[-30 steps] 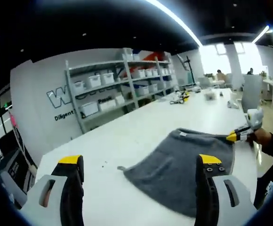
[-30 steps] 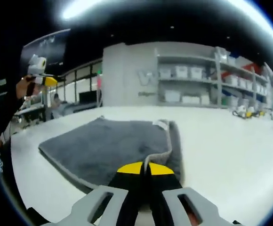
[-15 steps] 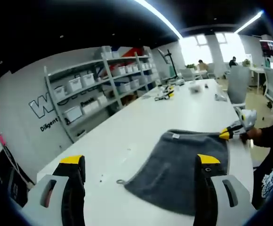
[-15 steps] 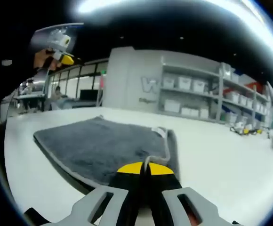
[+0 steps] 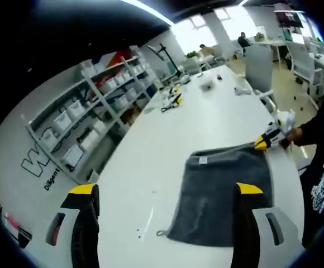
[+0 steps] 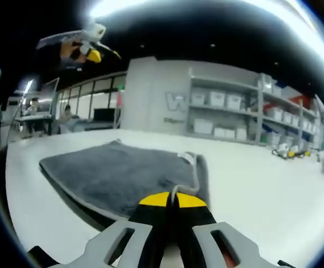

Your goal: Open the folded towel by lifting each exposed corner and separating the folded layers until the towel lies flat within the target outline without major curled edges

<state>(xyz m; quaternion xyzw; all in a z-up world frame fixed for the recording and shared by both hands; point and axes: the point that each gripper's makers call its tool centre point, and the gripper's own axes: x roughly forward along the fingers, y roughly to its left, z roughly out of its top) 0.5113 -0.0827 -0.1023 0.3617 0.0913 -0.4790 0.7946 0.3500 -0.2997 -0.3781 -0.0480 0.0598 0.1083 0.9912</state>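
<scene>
Grey towel (image 5: 224,201) lies on the white table (image 5: 167,139), pile side up, pale stitched border. Still folded: a doubled layer shows along one edge (image 6: 202,173). Small white label near one corner, hanging loop at another. One corner lifted slightly.

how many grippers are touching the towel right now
1. The right gripper is shut on the grey towel's near corner edge. The left gripper is open, raised above the table, clear of the cloth.

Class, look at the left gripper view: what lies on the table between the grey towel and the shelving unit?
Bare white table separates the grey towel from the shelving unit.
</scene>
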